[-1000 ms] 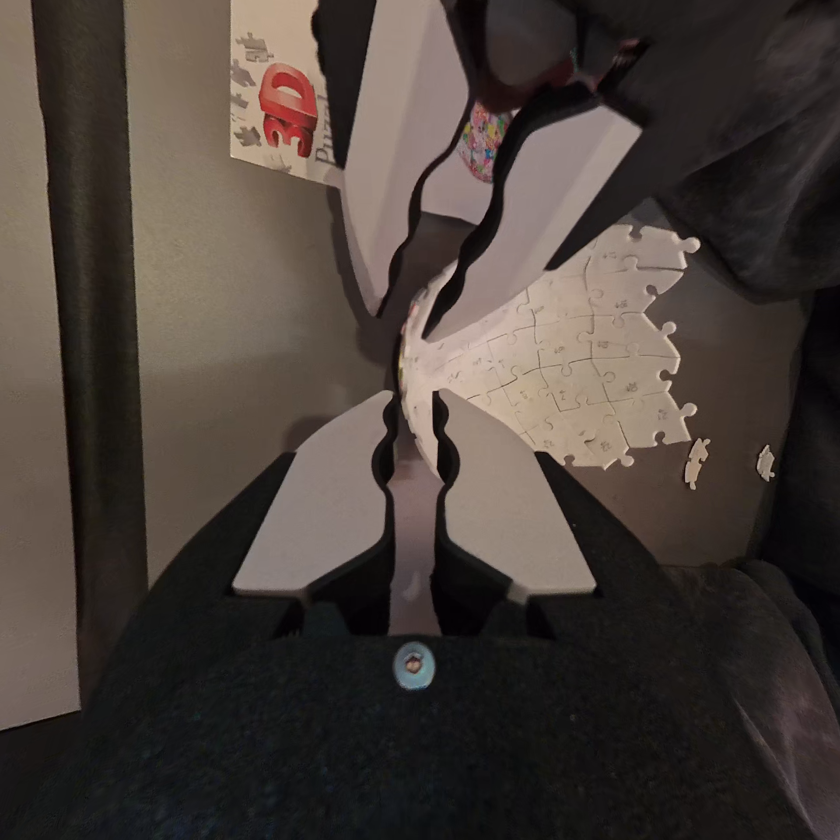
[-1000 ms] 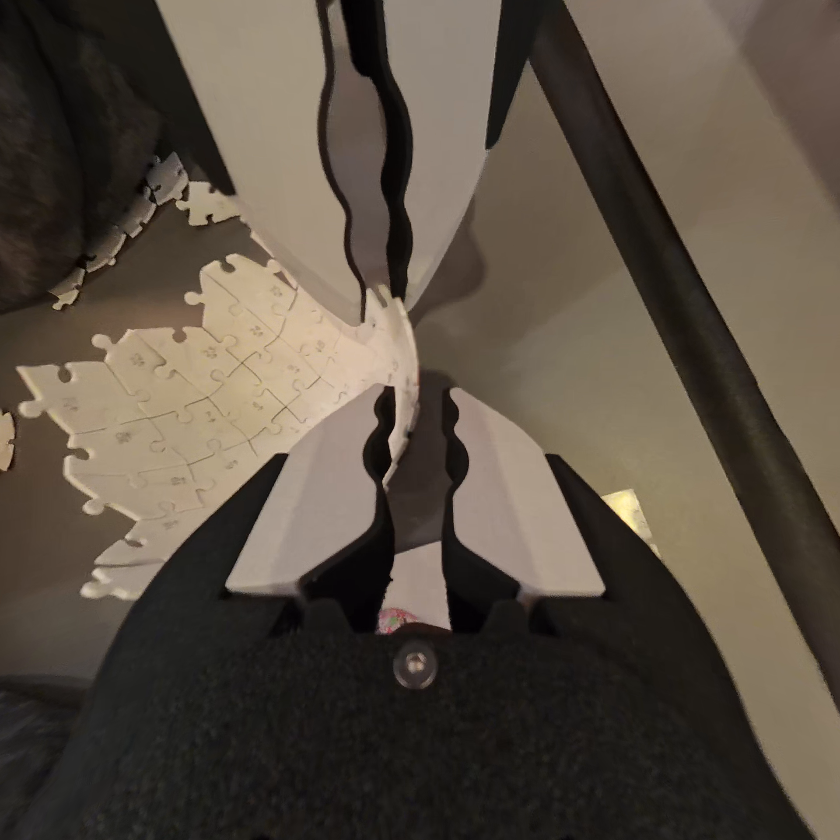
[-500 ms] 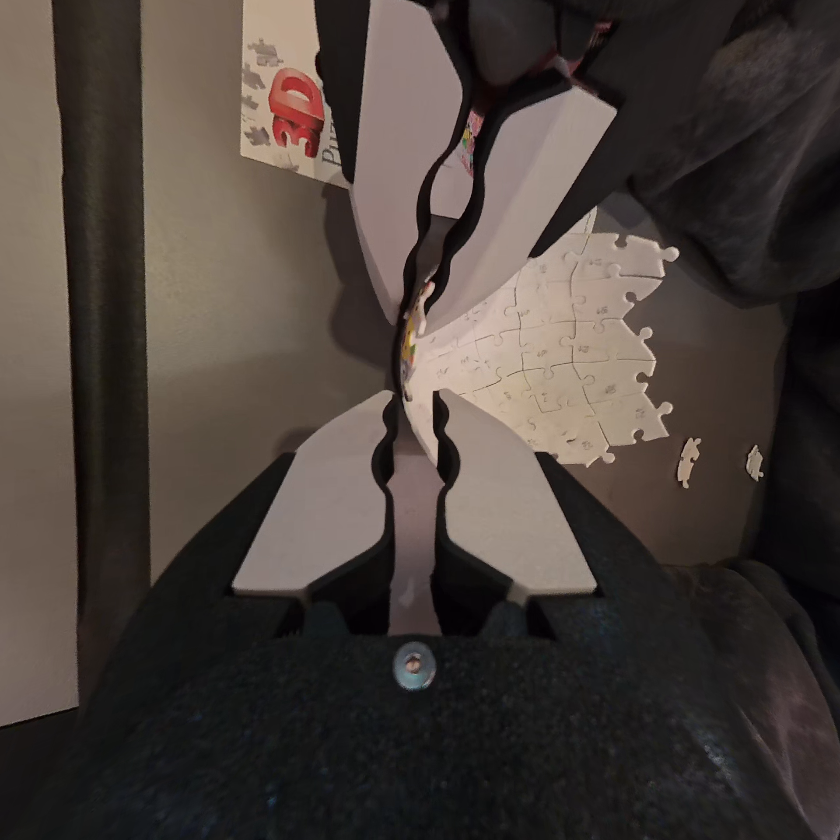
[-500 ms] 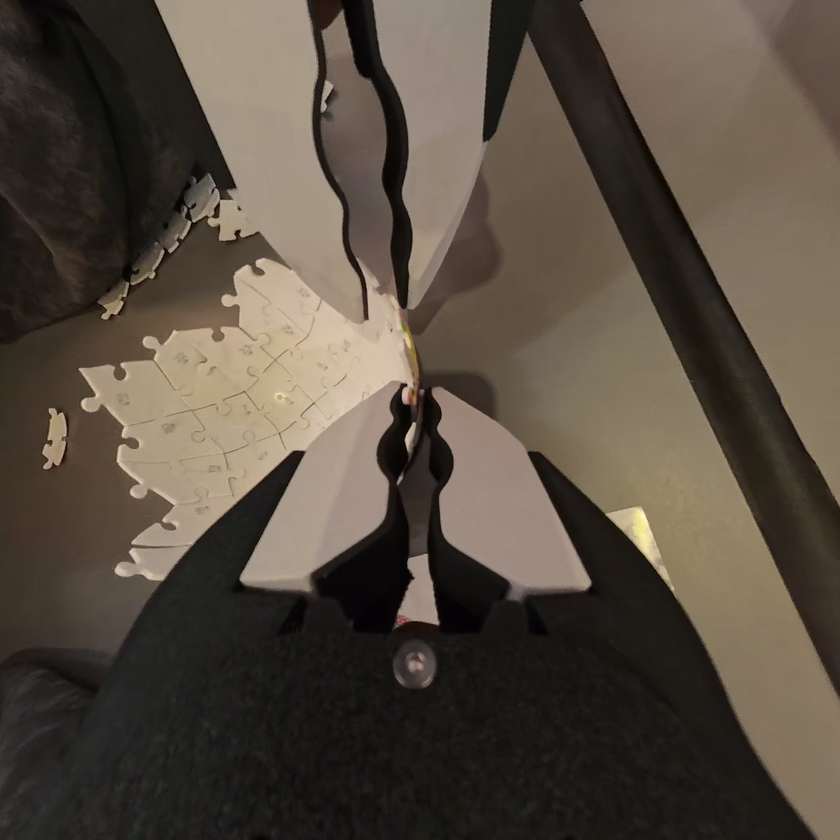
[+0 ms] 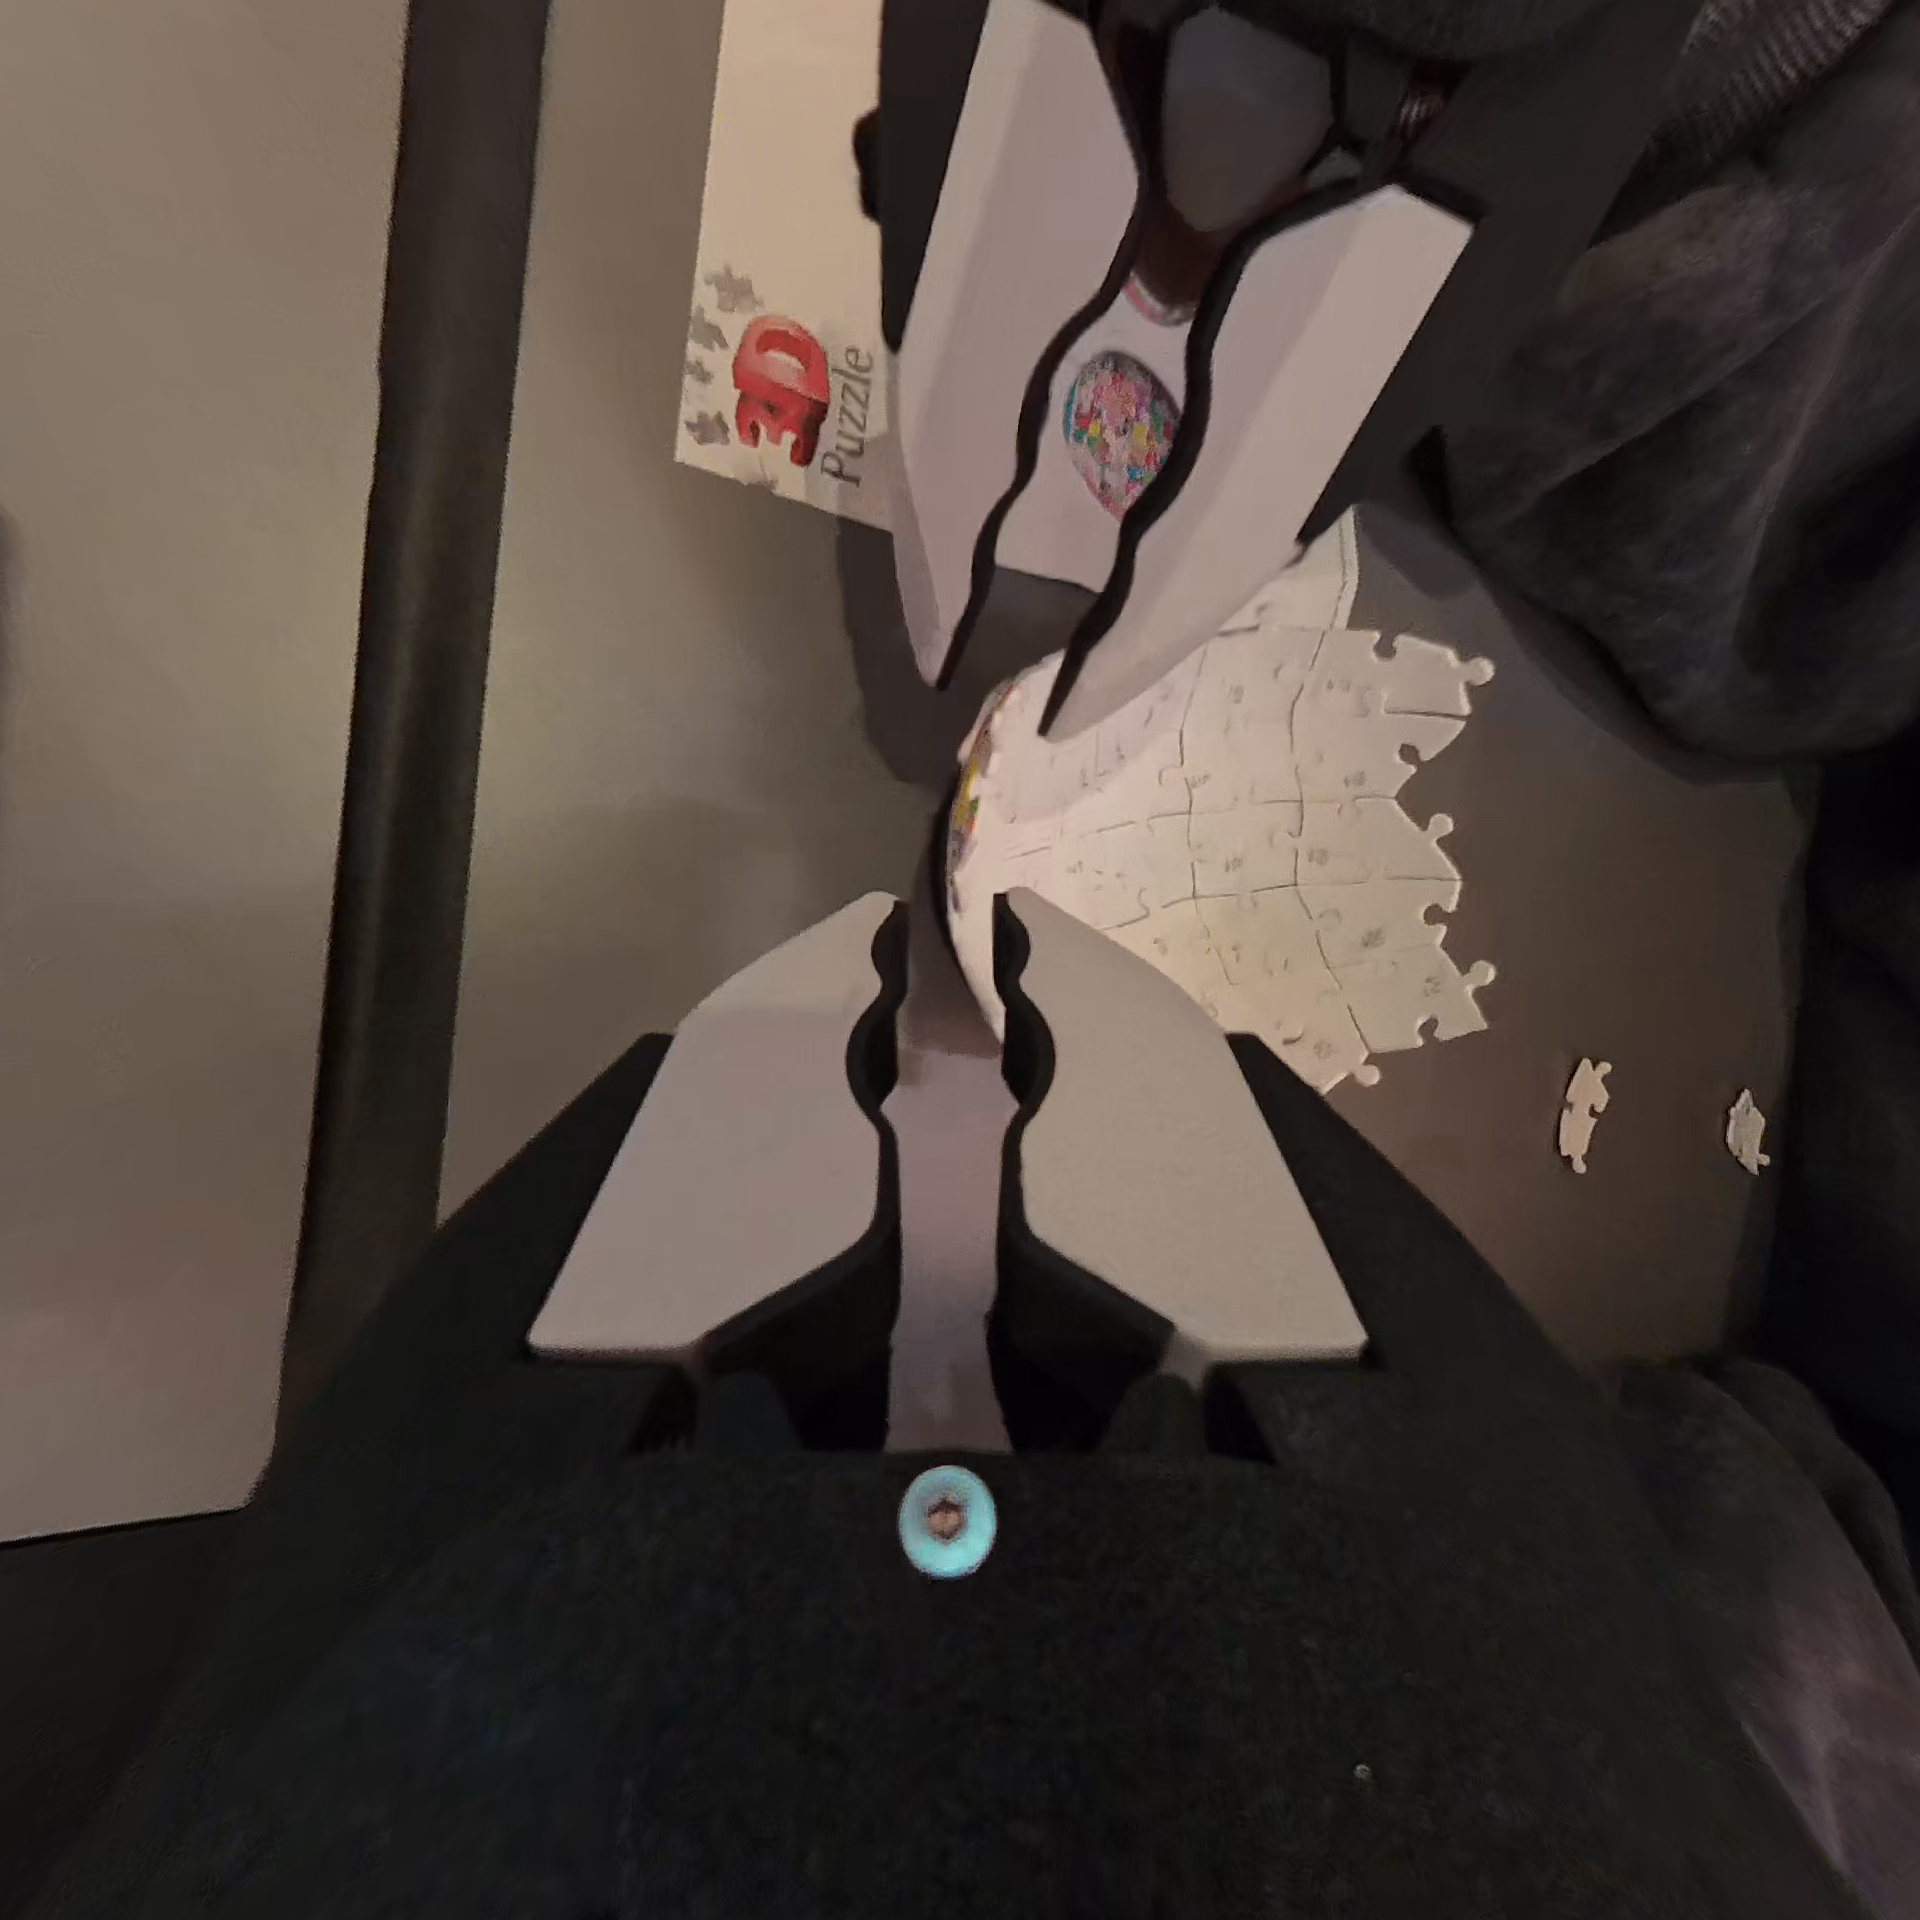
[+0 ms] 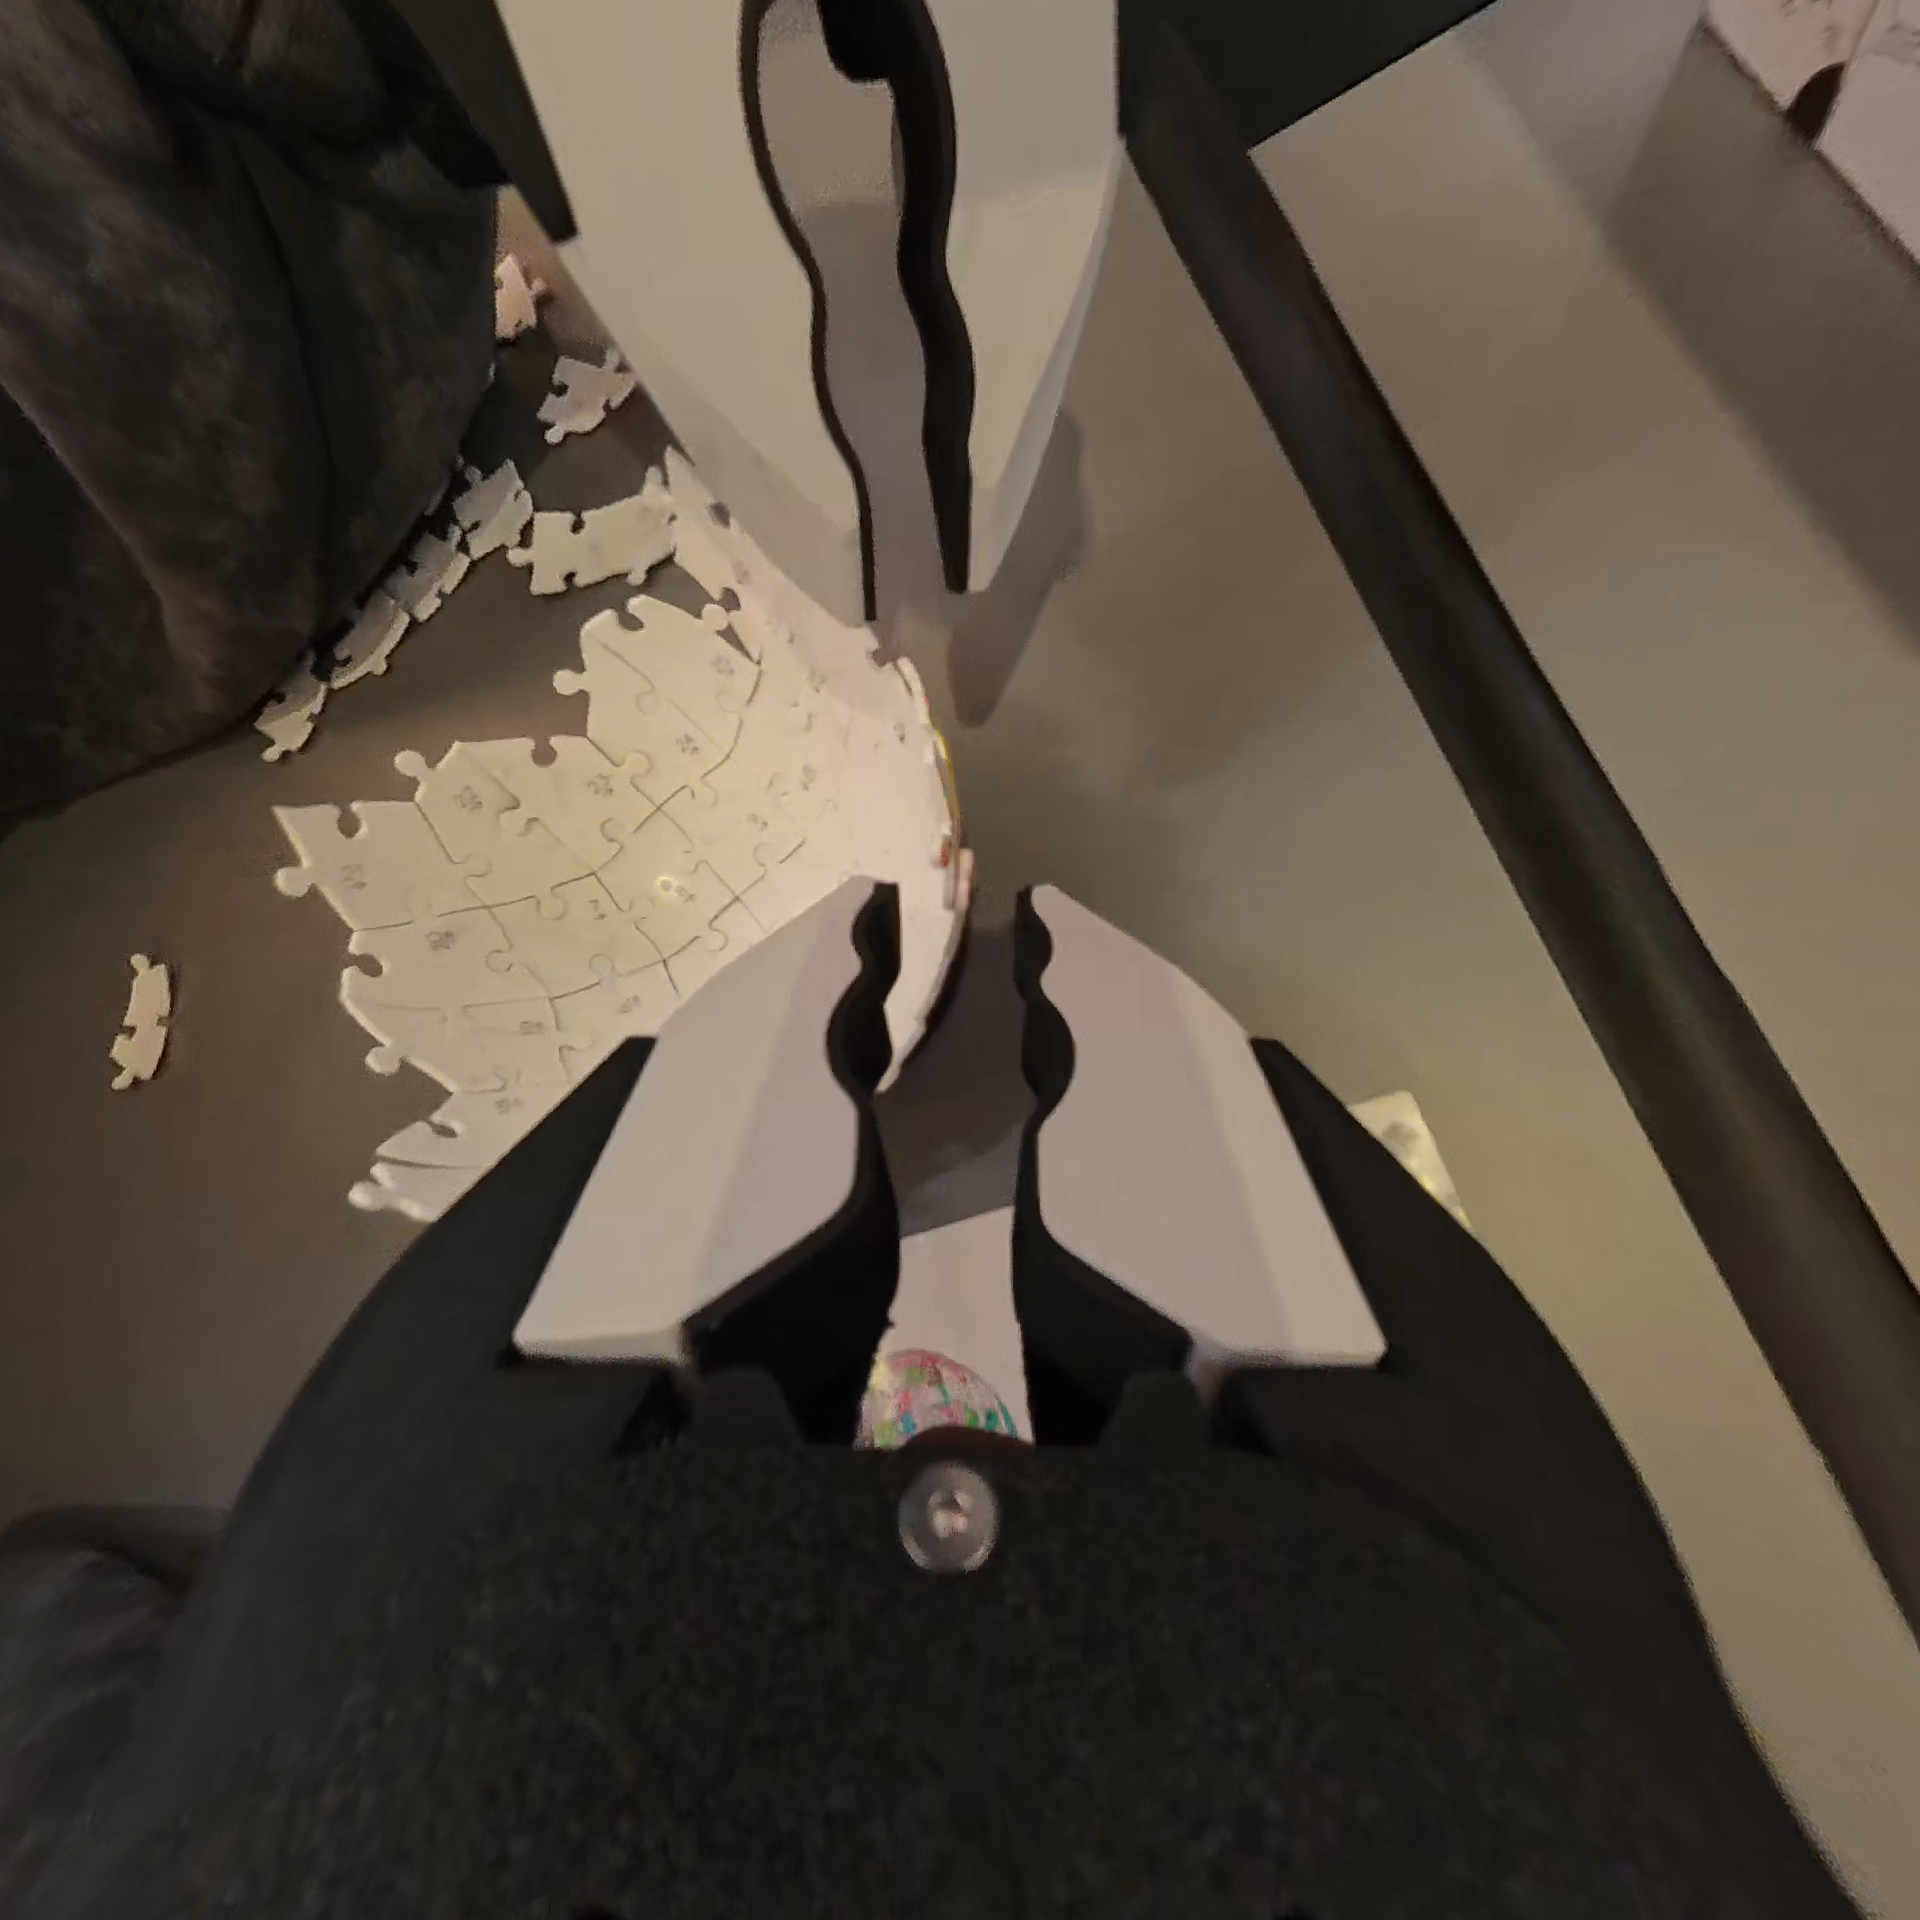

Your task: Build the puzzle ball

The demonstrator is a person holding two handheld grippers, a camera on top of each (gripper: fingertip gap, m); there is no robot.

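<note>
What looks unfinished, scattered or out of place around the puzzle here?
The puzzle shell is only a partial curved section with a jagged, tabbed edge, not a closed ball. Loose pieces lie scattered apart from it on the dark surface. Nothing looks damaged.

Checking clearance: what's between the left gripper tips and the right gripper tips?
Only the curved rim of the partly built puzzle ball lies between the left gripper and the right gripper. The left wrist view shows it best.

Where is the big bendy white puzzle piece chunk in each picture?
Left wrist view: the curved puzzle shell sits right of centre, fanning rightward.
Right wrist view: it sits left of centre, fanning leftward.
Shared landmark: its colourful edge lies between both grippers' jaws.
</note>
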